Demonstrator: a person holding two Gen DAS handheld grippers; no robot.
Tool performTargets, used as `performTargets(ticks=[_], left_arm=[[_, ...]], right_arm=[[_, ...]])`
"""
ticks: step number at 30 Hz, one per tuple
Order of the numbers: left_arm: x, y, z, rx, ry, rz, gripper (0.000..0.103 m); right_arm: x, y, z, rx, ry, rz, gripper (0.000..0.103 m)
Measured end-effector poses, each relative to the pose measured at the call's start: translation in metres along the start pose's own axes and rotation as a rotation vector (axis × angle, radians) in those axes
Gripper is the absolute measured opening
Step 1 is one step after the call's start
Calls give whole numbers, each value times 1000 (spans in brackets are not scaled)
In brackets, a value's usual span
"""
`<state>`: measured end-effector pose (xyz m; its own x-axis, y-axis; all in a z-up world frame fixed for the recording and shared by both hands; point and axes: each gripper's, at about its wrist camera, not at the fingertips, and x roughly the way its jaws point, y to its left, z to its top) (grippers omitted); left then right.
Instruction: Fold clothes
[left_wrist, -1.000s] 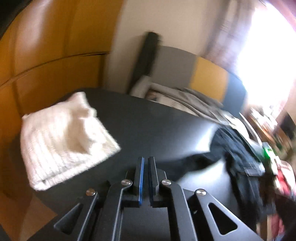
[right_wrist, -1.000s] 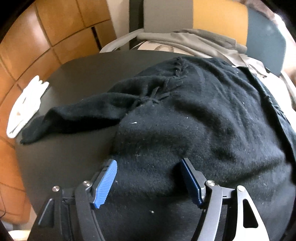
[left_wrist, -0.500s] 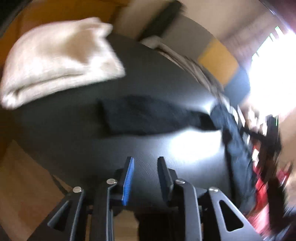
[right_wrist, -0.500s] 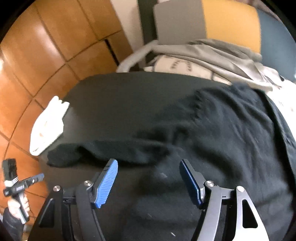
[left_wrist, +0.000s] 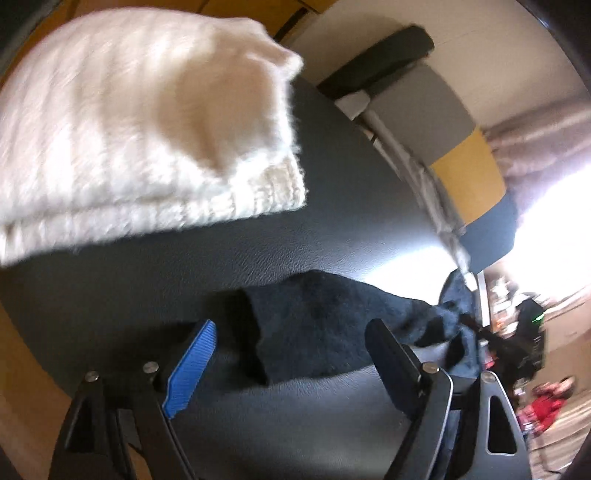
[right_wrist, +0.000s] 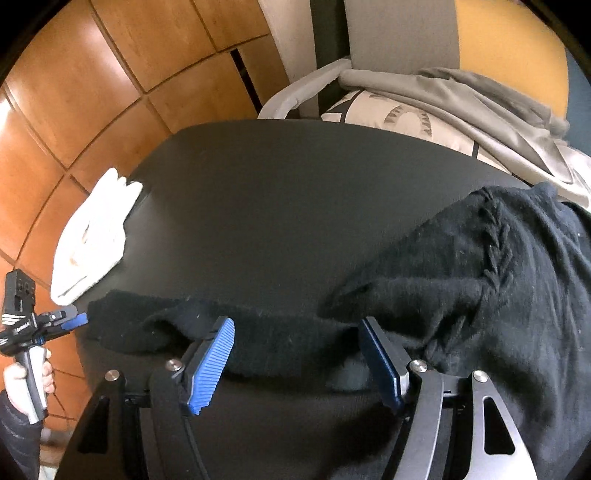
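A black table (right_wrist: 280, 206) carries a black sweater (right_wrist: 498, 295), its sleeve (left_wrist: 325, 325) stretched left toward a folded white knit (left_wrist: 140, 122), with grey clothes (right_wrist: 480, 110) heaped behind. Both grippers, left (left_wrist: 291, 354) and right (right_wrist: 295, 354), hover spread wide over the sleeve, gripping nothing. Half a second ago the left stood further back, narrower.

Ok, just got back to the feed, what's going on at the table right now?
A person holds a gripper in each hand over a dark table. Both are open. The left gripper is lined up on the cuff end of a black sweater's sleeve, and the right gripper straddles the same sleeve nearer the body. Nothing is gripped yet. A folded white sweater sits at the table's edge.
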<state>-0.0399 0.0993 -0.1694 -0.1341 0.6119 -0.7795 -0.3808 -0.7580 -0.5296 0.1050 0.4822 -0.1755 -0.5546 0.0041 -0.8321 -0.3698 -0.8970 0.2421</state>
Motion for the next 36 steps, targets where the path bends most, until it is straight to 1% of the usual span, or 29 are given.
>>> performTargets(ticks=[1, 2, 3, 4, 6, 8, 9, 10, 11, 12, 13, 15, 17, 20, 23, 25, 27, 29, 30, 32, 33, 34, 36], left_arm=[[6, -5, 1, 19, 13, 21, 41], [12, -10, 2, 38, 26, 42, 3], [16, -11, 2, 32, 33, 51, 4], [19, -10, 1, 20, 39, 57, 4], [16, -14, 0, 28, 12, 70, 3], [6, -18, -2, 28, -36, 58, 3], [-4, -21, -4, 34, -78, 45, 3], [-11, -23, -5, 42, -110, 36, 3], [-20, -25, -7, 46, -144, 23, 3], [-30, -27, -9, 43, -176, 4, 3], [-40, -30, -10, 51, -209, -18, 3], [-58, -36, -15, 77, -261, -51, 3], [-73, -42, -23, 107, -294, -67, 3], [-78, -42, -38, 115, -267, -73, 3], [-76, -30, -60, 87, -208, -79, 3], [-70, -21, -76, 79, -173, -70, 3], [-69, -12, -91, 57, -144, -90, 3], [-71, -11, -102, 69, -135, -103, 3], [-73, -13, -106, 81, -131, -106, 3], [-73, -17, -112, 108, -119, -111, 3], [-73, -19, -114, 122, -112, -113, 3], [-73, -21, -117, 136, -106, -116, 3], [-73, -26, -123, 163, -93, -121, 3]], right_arm=[[2, 0, 0, -7, 2, -10, 71], [5, 1, 0, -20, 5, -25, 71], [7, 1, -1, -33, 8, -35, 67], [8, 1, -2, -42, 12, -36, 59], [12, -1, -5, -50, 25, -39, 53], [11, -3, -9, -48, 25, -17, 51], [9, -3, -11, -54, 21, -11, 48], [8, -4, -13, -59, 16, -6, 41], [6, -4, -15, -61, 9, -7, 37], [4, -5, -17, -60, 4, -1, 30], [1, -6, -19, -52, 0, 19, 26], [-5, -8, -25, -39, -5, 56, 26], [-8, -8, -35, -42, 3, 66, 26], [-7, -8, -52, -36, 40, 74, 26], [-9, -10, -64, -26, 61, 84, 26], [-13, -12, -68, -23, 67, 89, 26], [-24, -10, -58, -47, 49, 85, 26], [-36, -9, -45, -71, 26, 79, 26], [-43, -9, -30, -87, 3, 72, 26], [-45, -6, 0, -128, -15, 38, 31], [-40, -2, 13, -162, 0, 14, 41], [-34, 1, 22, -196, 22, -7, 47], [-12, 8, 36, -283, 101, -57, 48]])
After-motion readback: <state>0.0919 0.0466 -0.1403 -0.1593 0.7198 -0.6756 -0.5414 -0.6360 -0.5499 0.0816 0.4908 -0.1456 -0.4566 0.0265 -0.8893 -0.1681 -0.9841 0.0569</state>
